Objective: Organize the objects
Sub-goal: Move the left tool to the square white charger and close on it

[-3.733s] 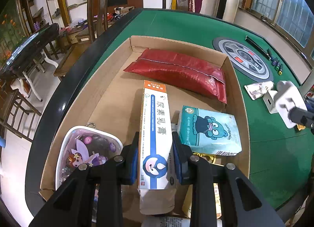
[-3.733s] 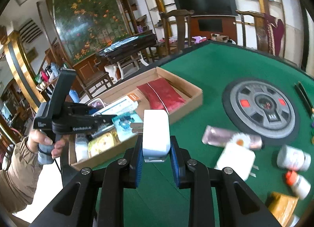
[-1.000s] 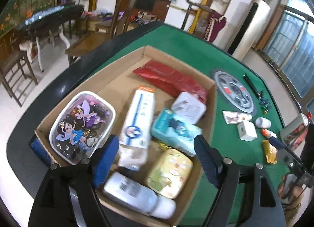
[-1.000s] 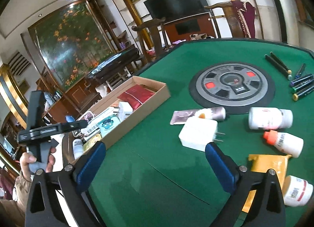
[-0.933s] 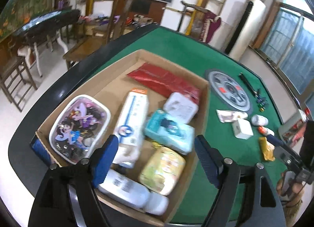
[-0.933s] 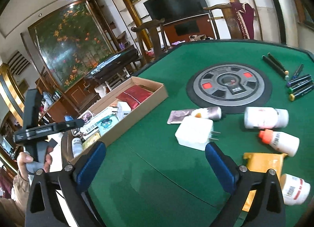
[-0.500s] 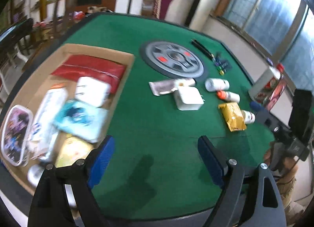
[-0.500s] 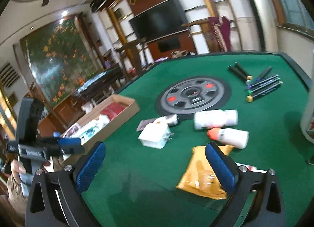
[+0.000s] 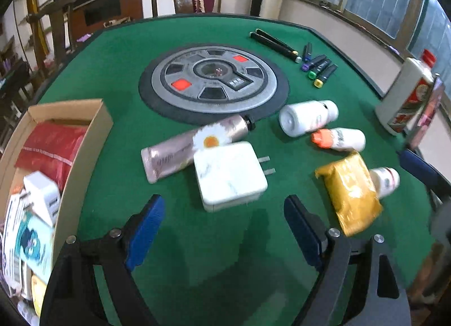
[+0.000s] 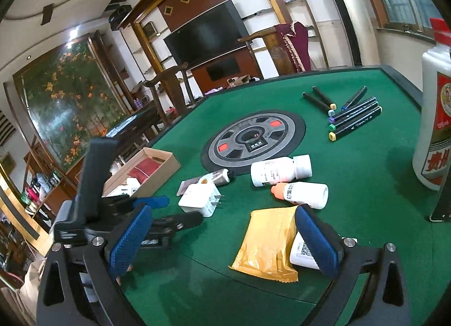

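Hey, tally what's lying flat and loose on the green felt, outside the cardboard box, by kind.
Markers: 6
Small bottles: 3
Tube: 1
Charger: 1
Yellow packet: 1
Total: 12

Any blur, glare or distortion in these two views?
Left wrist view: slight motion blur, worst on the small bottles at right; the charger is soft; fisheye bends the table edge. Right wrist view: sharper, marker pens crisp; a ceiling light glares at upper left; black corners in both.
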A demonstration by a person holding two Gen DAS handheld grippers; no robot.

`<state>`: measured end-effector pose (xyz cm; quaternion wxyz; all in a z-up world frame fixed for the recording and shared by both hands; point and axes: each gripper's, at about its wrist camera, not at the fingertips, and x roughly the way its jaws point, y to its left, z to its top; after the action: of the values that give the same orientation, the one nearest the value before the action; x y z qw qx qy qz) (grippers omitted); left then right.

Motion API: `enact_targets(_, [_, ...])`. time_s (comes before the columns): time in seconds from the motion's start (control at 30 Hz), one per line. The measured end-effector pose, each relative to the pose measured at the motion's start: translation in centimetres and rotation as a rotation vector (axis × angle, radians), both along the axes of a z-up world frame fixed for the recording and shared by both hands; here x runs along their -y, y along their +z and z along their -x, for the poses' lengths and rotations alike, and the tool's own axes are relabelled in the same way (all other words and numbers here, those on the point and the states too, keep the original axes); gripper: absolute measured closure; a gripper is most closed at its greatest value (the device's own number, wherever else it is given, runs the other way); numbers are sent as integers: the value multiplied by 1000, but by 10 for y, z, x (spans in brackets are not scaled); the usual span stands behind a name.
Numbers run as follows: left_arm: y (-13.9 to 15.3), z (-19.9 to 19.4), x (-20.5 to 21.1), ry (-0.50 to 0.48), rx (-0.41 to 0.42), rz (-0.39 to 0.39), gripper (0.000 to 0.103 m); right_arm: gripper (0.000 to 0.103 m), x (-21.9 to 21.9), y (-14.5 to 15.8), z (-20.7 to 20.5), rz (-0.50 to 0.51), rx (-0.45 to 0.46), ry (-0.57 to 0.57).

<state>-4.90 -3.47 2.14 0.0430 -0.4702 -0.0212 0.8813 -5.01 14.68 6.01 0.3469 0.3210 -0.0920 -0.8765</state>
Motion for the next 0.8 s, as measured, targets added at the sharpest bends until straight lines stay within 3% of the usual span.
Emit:
enact_targets(0.17, [-11,13,0,35,-5,55,18,0,-1,2,-1,8,-7,-4])
enact_targets(0.43, [-21,19,-1,37,-32,75,17,0,-5,0,3,9,9,-27])
enact_targets(0.63, [-25,22,-3,18,-29,71,0,0,-5,-2,5,-2,19,-34])
enact_targets(0.8, [-24,20,-3,19,-21,72,0,0,-12,0,7,1,18,-60])
